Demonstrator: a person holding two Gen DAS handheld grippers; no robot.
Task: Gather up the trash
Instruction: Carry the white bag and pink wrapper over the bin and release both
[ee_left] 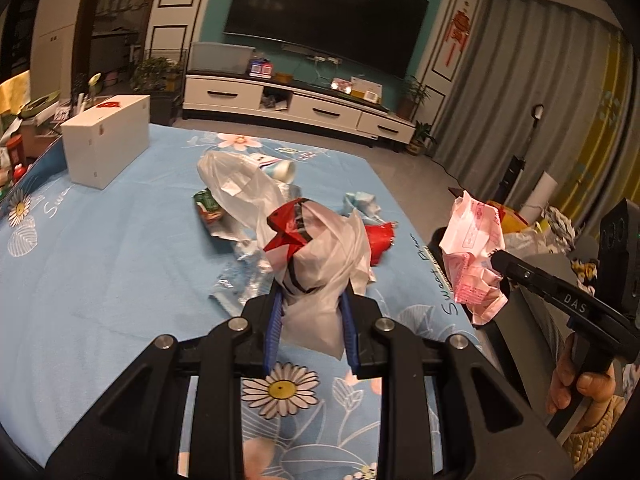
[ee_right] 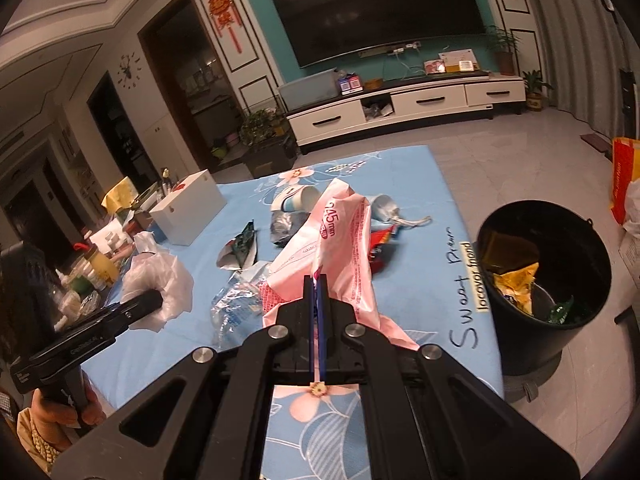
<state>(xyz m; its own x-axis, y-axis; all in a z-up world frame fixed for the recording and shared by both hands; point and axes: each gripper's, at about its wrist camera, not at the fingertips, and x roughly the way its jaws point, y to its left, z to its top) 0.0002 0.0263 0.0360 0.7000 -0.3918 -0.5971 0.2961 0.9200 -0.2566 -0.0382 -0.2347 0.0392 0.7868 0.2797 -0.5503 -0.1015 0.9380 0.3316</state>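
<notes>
Pink wrapper (ee_right: 340, 248) pinched in right tool (ee_right: 318, 280); white bag (ee_left: 324, 280) clamped in left tool (ee_left: 312, 300).

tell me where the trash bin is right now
In the right wrist view the black trash bin stands on the floor at the right, beside the blue floral cloth's edge.

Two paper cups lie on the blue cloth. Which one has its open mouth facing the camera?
The striped cup, nearer the white box; its pale inside shows. The plain bluish cup beside it shows mostly its outer wall.
</notes>
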